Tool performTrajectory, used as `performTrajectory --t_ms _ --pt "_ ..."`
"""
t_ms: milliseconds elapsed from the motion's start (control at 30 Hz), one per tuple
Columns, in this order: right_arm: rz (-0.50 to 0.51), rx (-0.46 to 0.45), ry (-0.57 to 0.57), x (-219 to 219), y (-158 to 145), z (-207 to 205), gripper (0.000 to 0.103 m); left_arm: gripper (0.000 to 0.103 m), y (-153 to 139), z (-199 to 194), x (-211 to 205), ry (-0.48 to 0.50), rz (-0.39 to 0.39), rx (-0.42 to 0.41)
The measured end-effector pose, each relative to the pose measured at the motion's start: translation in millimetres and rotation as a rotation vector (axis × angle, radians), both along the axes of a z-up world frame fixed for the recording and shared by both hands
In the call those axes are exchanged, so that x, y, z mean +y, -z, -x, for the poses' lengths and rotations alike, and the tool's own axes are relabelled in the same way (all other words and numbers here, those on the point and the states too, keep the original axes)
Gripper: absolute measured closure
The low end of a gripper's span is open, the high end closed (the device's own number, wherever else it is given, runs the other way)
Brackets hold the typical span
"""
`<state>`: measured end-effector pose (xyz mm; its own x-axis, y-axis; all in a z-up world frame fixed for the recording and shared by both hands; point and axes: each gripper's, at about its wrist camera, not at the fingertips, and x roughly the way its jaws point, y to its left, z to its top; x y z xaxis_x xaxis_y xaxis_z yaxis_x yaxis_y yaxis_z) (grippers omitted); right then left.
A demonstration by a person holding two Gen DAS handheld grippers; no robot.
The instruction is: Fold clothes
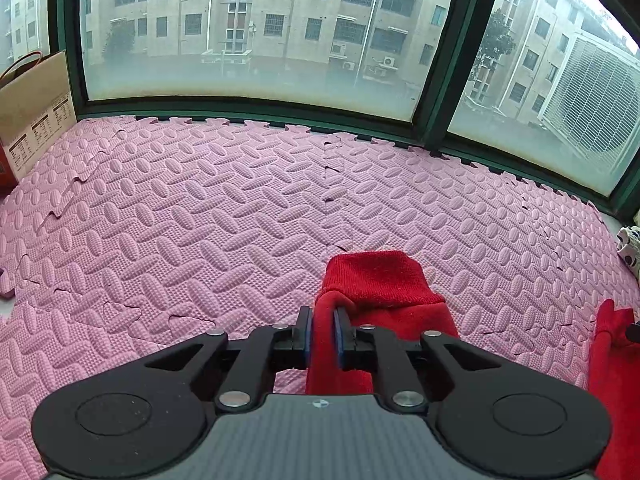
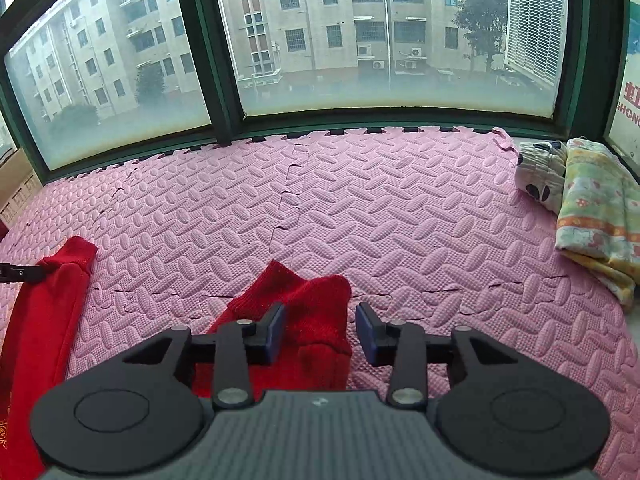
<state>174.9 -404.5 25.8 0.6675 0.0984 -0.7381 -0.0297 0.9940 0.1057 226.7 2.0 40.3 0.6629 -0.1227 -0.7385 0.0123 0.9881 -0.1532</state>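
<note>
A red knit garment lies on the pink foam mat. In the left wrist view my left gripper (image 1: 323, 312) is shut on one ribbed cuff end of the red garment (image 1: 380, 276); another red part (image 1: 612, 344) shows at the right edge. In the right wrist view my right gripper (image 2: 320, 320) is open, its jaws on either side of the other red cuff (image 2: 316, 308) without pinching it. The left gripper's tip (image 2: 20, 272) shows at the far left, holding the red fabric (image 2: 44, 320).
The pink foam mat (image 1: 240, 208) runs to a green-framed window (image 1: 432, 92). A brown paper bag (image 1: 36, 108) stands at the back left. Folded patterned clothes (image 2: 592, 216) lie at the right edge of the mat (image 2: 400, 208).
</note>
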Motion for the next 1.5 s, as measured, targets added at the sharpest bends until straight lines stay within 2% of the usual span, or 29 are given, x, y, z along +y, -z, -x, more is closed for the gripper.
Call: performTrajectory --t_ms 33,133,267,433,533,667,767,900,1033,1167,1367,1500 --pt "0.01 0.005 -0.01 2 2 0 0.054 0.089 -2 1 -2 0.007 -0.005 -0.008" --pt "0.054 0.028 -0.014 6 9 -2 0.053 0.089 -10 7 -10 0.045 -0.025 -0.037" --pt "0.101 0.026 0.034 2 17 -7 0.052 0.089 -19 18 -25 0.12 -0.052 -0.071" --pt "0.118 0.006 0.069 -6 14 -6 0.052 0.09 -19 25 -41 0.223 -0.042 -0.056" --pt "0.132 -0.035 0.051 0 4 0 0.052 0.09 -13 26 -51 0.277 -0.014 -0.023" --pt "0.118 -0.068 -0.014 14 -8 6 0.053 0.09 -3 25 -67 0.324 -0.013 0.012" --pt "0.11 -0.052 -0.105 33 -8 12 0.054 0.09 8 20 -77 0.334 0.008 0.047" --pt "0.131 -0.005 -0.221 59 2 17 0.058 0.09 18 13 -82 0.319 0.09 0.07" --pt "0.126 0.021 -0.248 74 19 13 0.06 0.088 21 9 -78 0.281 0.174 0.075" --pt "0.071 0.01 -0.217 79 21 2 0.058 0.087 14 13 -77 0.277 0.203 0.077" --pt "0.067 -0.006 -0.211 70 6 8 0.059 0.085 -5 56 -98 0.442 0.202 0.06" --pt "0.082 0.023 -0.205 58 2 23 0.059 0.085 -7 96 -113 0.56 0.17 0.068"
